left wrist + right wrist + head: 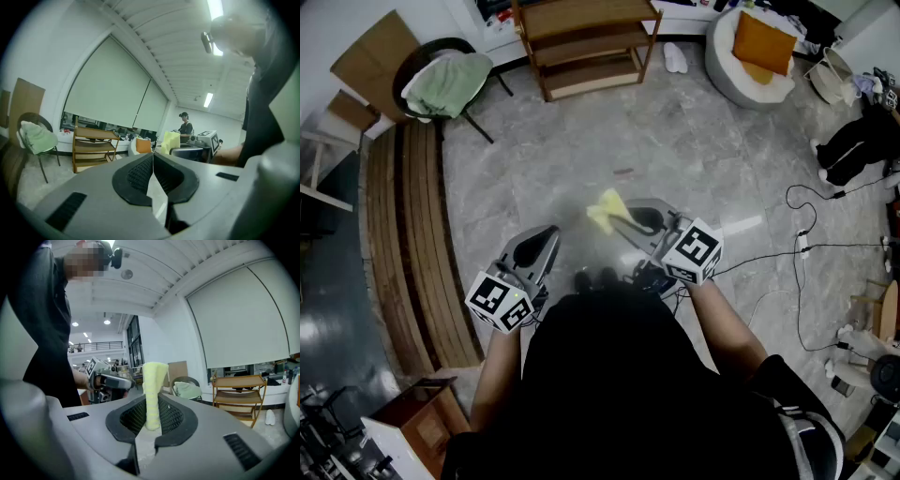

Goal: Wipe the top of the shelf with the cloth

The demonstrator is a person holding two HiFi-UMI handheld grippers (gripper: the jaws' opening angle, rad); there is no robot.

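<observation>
Fingers (176, 417) of my right gripper (151, 401) pinch the yellow cloth (153, 380), which sticks up between them. My left gripper (153, 157) has its jaws pressed together on nothing. The wooden shelf (586, 42) stands well ahead across the floor (675, 141).

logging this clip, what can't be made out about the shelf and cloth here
Shelf top: partly cut off by the head view's upper edge; edge-on and small in both gripper views.
Cloth: blurred in head view; only a narrow strip shows between the right gripper pads, so its full spread is unclear.
</observation>
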